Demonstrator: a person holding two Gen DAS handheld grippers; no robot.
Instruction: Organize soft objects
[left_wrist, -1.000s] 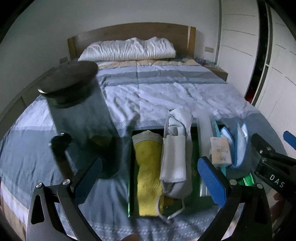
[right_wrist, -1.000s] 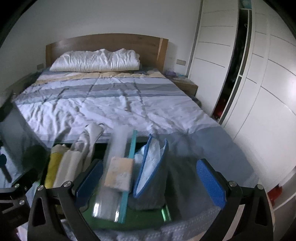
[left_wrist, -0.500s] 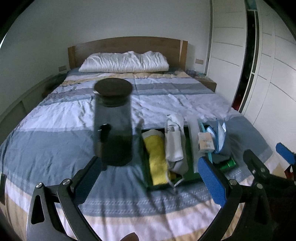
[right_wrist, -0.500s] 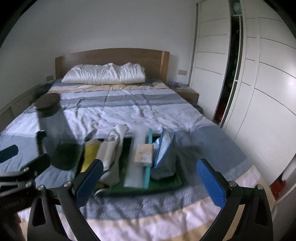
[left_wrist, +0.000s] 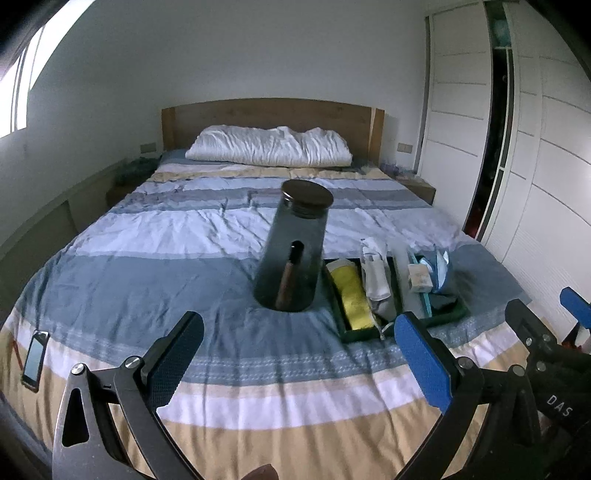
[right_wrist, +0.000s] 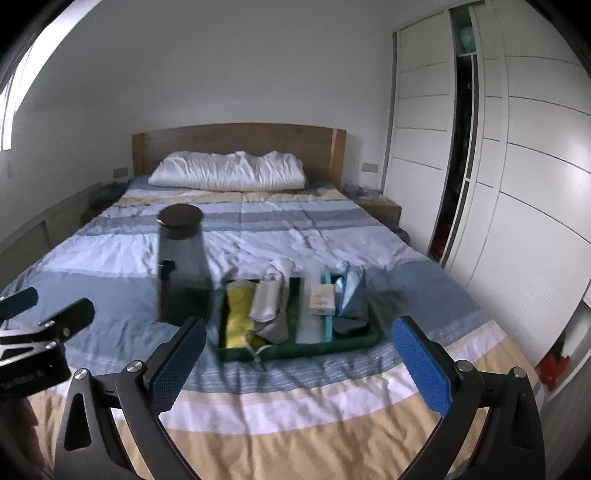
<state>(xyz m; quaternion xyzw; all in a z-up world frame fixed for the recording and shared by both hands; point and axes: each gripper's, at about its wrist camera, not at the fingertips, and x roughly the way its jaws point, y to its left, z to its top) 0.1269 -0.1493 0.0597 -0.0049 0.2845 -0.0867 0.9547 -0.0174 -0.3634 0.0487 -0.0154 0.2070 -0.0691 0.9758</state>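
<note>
Both the left hand-held gripper (left_wrist: 295, 362) and the right hand-held gripper (right_wrist: 299, 363) hang spread wide and empty above the foot of the striped blue, white and tan bed (left_wrist: 177, 266). The right one's body reads "DAS" in the left wrist view. Ahead, a dark green rectangular tray (right_wrist: 321, 349) holds a folded yellow towel (right_wrist: 236, 314), a grey-white folded cloth (right_wrist: 266, 302), a small cream box with unreadable print (right_wrist: 322, 300) and a blue-edged pouch (right_wrist: 349, 291), beside a tall smoky glass jar with dark lid (left_wrist: 295, 254).

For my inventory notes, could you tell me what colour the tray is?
The tray is dark green, clearest in the right wrist view.
</note>
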